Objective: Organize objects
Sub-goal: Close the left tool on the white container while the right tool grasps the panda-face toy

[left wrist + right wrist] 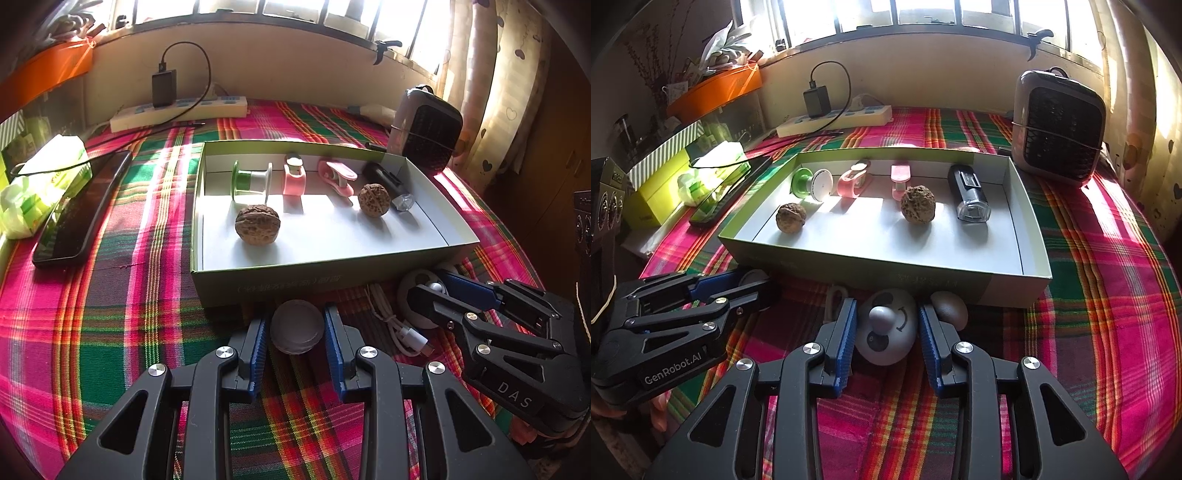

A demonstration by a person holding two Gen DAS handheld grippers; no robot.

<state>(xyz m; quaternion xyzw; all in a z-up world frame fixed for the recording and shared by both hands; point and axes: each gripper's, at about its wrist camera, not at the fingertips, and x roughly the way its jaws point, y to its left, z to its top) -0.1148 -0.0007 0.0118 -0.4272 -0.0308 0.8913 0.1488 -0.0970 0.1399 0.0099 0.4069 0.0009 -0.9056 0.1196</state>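
A shallow green box (pixel 295 282) (pixel 871 266) on the plaid cloth holds two walnuts (pixel 257 224) (pixel 373 200), a green-and-white spool (pixel 251 182), two pink clips (pixel 294 177) (pixel 338 177) and a black flashlight (pixel 969 192). My left gripper (pixel 295 328) is open around a round grey disc (pixel 297 326) lying in front of the box, fingers close beside it. My right gripper (pixel 886 328) is open around a white panda-face gadget (pixel 886 332), fingers at its sides. A grey egg-shaped piece (pixel 948 307) lies just right of it.
A white cable (pixel 399 325) lies between the grippers. A black phone (pixel 83 206) and tissue pack (pixel 40 188) lie left of the box. A small fan heater (pixel 1058 127) stands at the back right, a power strip (pixel 834 120) along the wall.
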